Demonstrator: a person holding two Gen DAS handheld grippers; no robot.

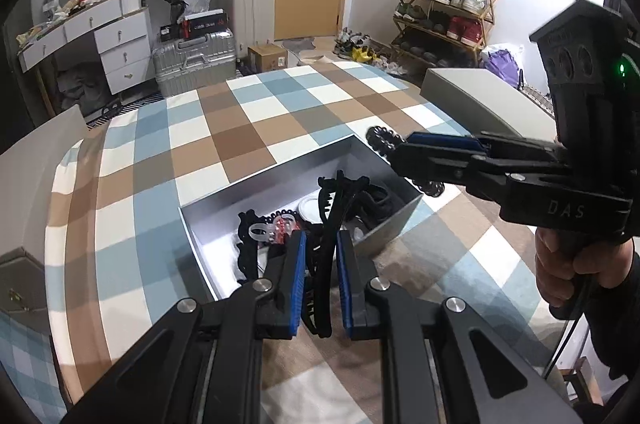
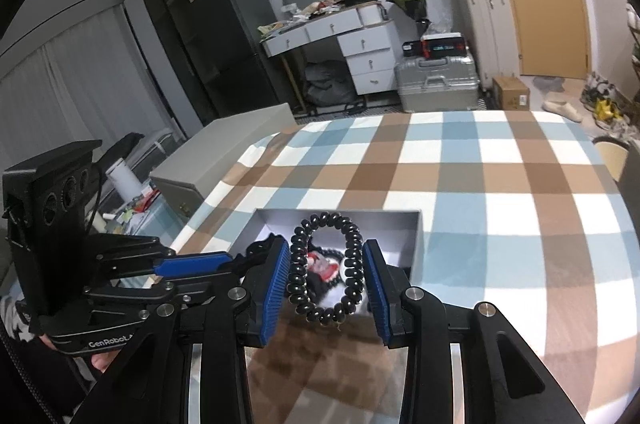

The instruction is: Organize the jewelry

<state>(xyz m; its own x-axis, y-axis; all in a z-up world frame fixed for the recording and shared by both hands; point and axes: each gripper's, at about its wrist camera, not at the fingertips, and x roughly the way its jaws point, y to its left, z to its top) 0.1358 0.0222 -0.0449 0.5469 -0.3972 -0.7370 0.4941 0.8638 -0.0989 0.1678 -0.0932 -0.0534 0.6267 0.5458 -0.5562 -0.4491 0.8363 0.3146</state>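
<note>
A grey open box (image 1: 256,190) sits on the checked cloth and holds black, white and red jewelry pieces (image 1: 280,224). My left gripper (image 1: 321,244) is over the box's near side, its blue pads closed on a black toothed band (image 1: 332,224) that sticks up between them. My right gripper (image 2: 326,252) is shut on a black beaded bracelet (image 2: 326,264), held above the box (image 2: 400,224). In the left wrist view the right gripper (image 1: 394,152) reaches in over the box's far right corner with the bracelet (image 1: 378,140) hanging around its tip.
The checked cloth (image 1: 240,128) covers the whole surface. A grey lid or box (image 1: 480,96) lies at the right edge and another grey box (image 2: 224,152) at the left. Suitcases, drawers and a shoe rack stand beyond.
</note>
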